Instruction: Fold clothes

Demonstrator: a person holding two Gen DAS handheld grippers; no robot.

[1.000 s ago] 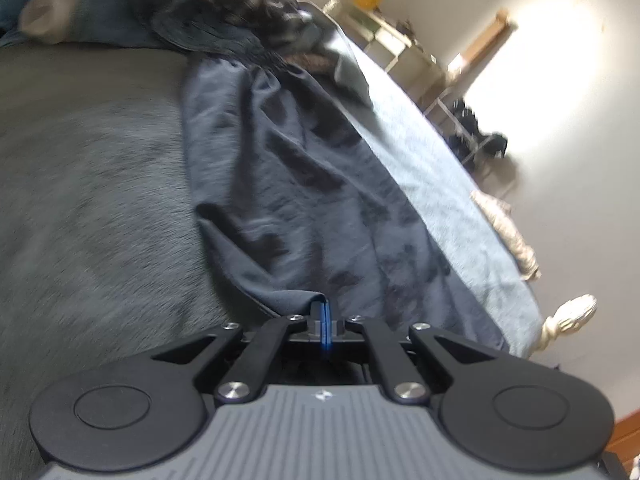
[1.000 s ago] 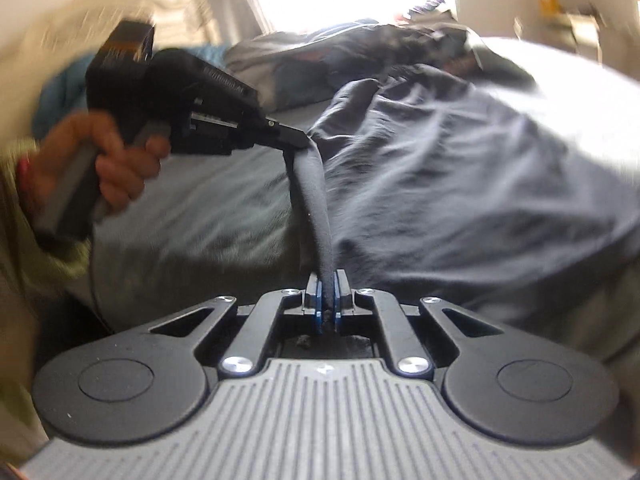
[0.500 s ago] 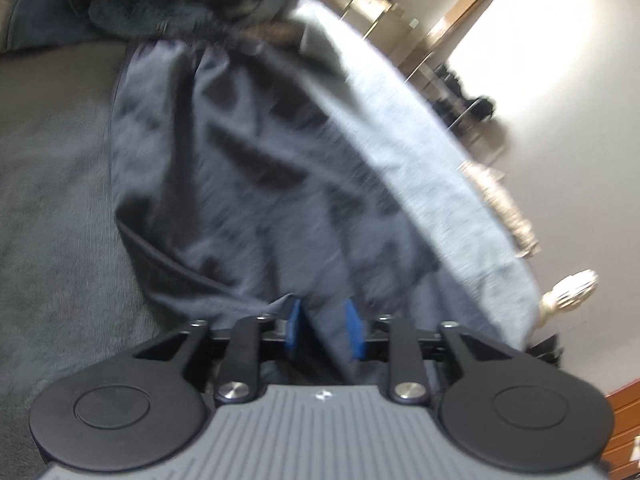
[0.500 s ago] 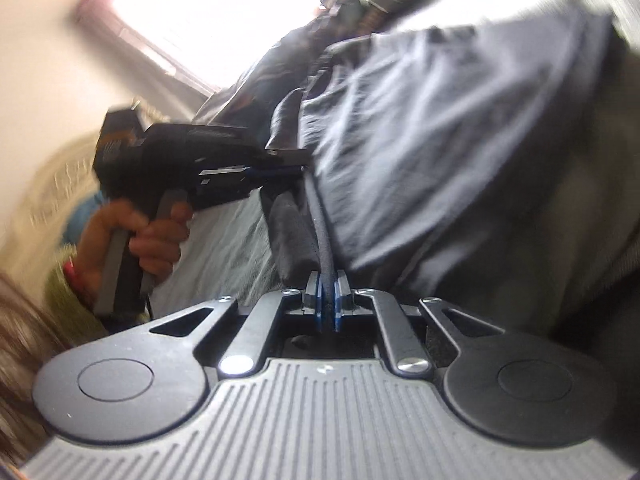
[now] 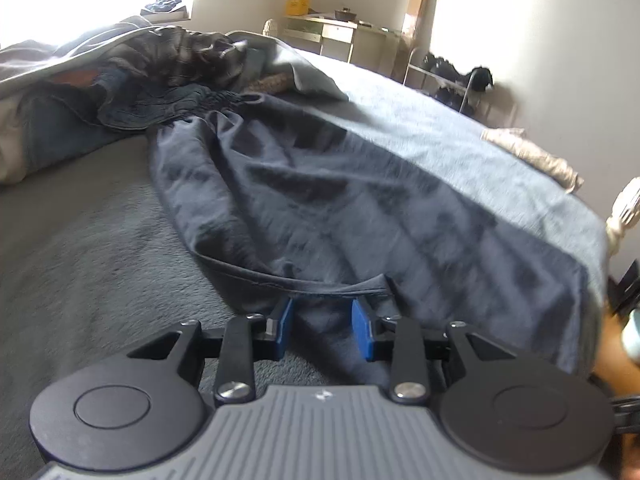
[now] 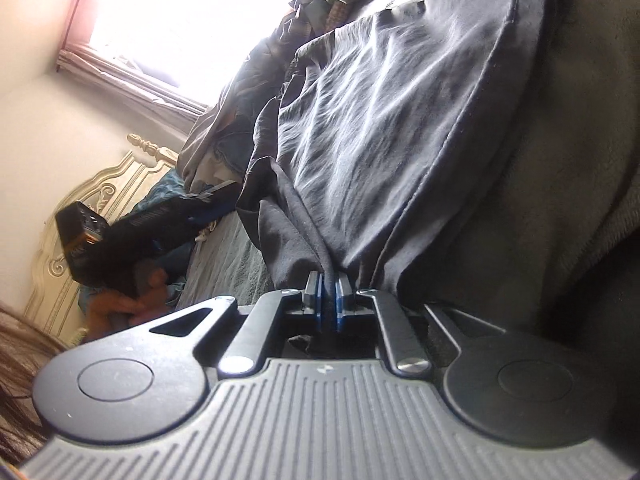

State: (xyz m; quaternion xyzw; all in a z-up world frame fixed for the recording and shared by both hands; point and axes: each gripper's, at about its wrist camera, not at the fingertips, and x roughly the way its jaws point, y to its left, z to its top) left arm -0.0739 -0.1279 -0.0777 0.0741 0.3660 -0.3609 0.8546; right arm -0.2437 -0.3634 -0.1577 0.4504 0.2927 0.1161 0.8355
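Observation:
A dark navy garment [image 5: 320, 192] lies spread lengthwise on the grey bed blanket [image 5: 80, 260]. My left gripper [image 5: 322, 312] is open just at its near hem. The blue pads [image 5: 284, 322] stand apart on either side of a fold of fabric and do not press it. In the right wrist view the same garment [image 6: 380, 120] stretches away from my right gripper [image 6: 328, 284], which is shut on a bunched corner of it. That view is rolled sideways. A person's hand [image 6: 140, 292] holding the other gripper shows blurred at the left.
A heap of other clothes [image 5: 160, 72] lies at the far end of the bed. A desk [image 5: 332, 36] and a rack stand by the far wall. A cream carved headboard [image 6: 100, 192] and a bright window [image 6: 180, 20] show in the right view.
My left gripper has opened and let go of the hem it held. The left view has rolled level. The right gripper has rolled and sunk toward the bed, still holding the fabric.

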